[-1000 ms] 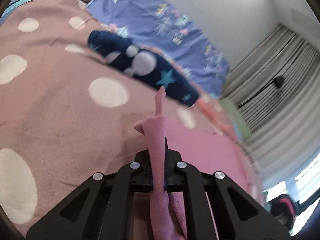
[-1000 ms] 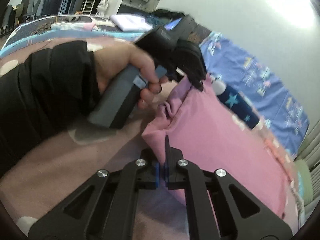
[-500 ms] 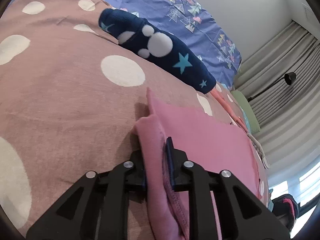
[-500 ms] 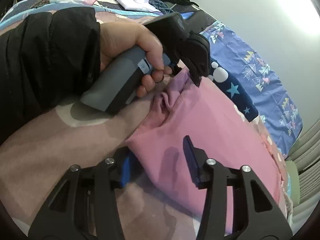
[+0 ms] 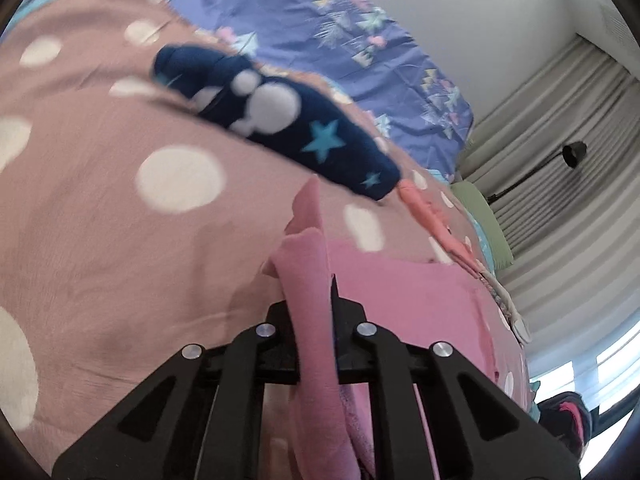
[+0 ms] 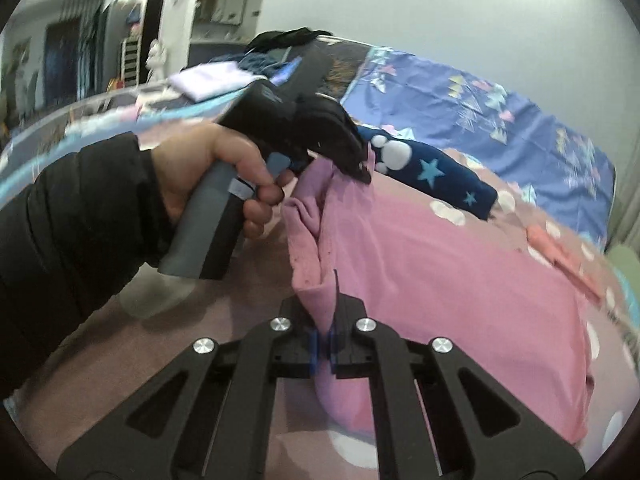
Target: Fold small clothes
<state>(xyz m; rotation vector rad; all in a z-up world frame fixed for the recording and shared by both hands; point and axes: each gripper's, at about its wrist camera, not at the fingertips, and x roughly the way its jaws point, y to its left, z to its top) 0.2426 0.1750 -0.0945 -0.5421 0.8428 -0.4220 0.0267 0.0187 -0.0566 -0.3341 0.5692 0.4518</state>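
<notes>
Left wrist view: my left gripper (image 5: 314,300), jaws closing, pads pressed on a bunched edge of the pink garment (image 5: 404,300). The garment lies spread to the right on the brown spotted bedspread (image 5: 100,208). Beyond it, a navy star-print piece (image 5: 280,120), blurred; a coral piece (image 5: 432,220) just beside that; a blue patterned pillow (image 5: 340,40) behind.

Right wrist view: my right gripper (image 6: 324,320), jaws fully together, a corner of the pink garment (image 6: 440,272) pinched between the blue pads. My left hand (image 6: 208,176) holds the left gripper (image 6: 354,166), which clamps the garment's far corner, raised off the bedspread (image 6: 256,280).
</notes>
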